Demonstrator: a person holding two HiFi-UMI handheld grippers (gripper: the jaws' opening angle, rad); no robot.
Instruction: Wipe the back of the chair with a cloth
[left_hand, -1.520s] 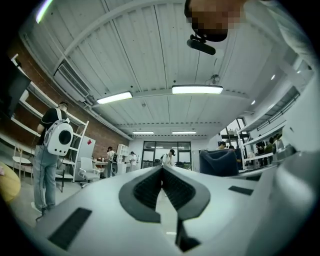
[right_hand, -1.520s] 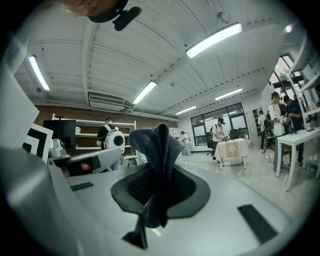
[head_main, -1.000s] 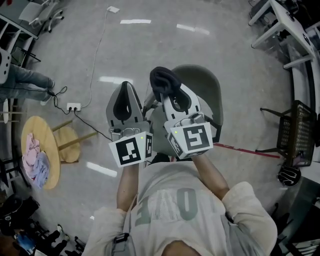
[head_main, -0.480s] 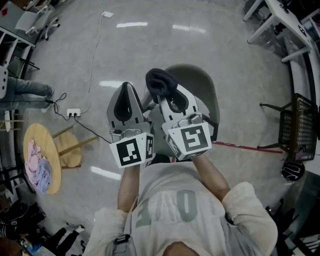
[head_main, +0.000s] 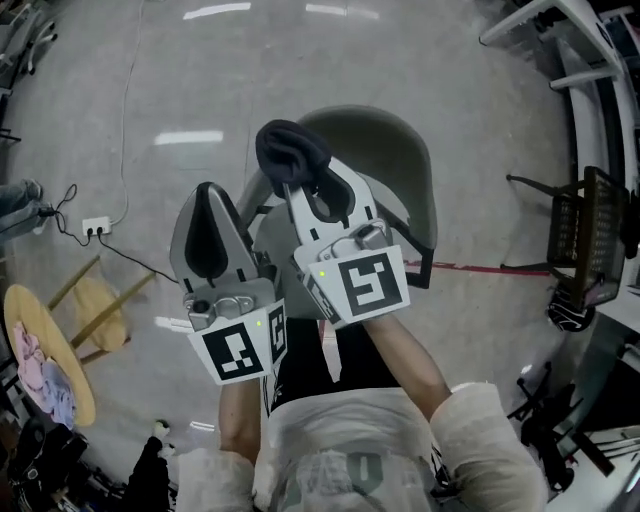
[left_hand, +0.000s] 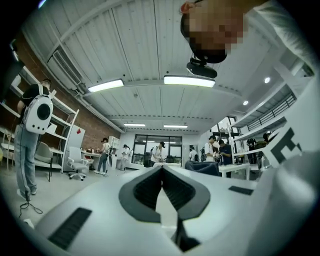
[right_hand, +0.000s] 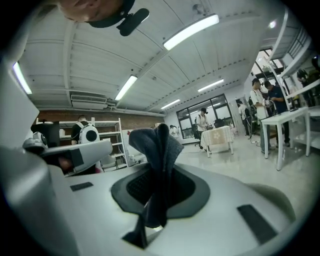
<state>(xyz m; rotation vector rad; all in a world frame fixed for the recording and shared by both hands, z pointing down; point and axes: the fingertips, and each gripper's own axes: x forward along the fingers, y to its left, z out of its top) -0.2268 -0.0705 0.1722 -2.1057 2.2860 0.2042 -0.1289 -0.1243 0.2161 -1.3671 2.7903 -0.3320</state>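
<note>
Evidently soft and light, the dark cloth (head_main: 290, 150), bunched in the right gripper's (head_main: 303, 192) clamped fingers, sits over the chair's (head_main: 400, 150) left edge, while the left gripper's (head_main: 208, 192) fingers meet, empty.

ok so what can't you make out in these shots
- Head view: the chair is partly covered by the right claw and its cloth; whether cloth touches chair is unclear.
- Both gripper views: the chair is out of frame, since they point toward the ceiling.
- Head view: the round table is cut off by the left edge.
</note>
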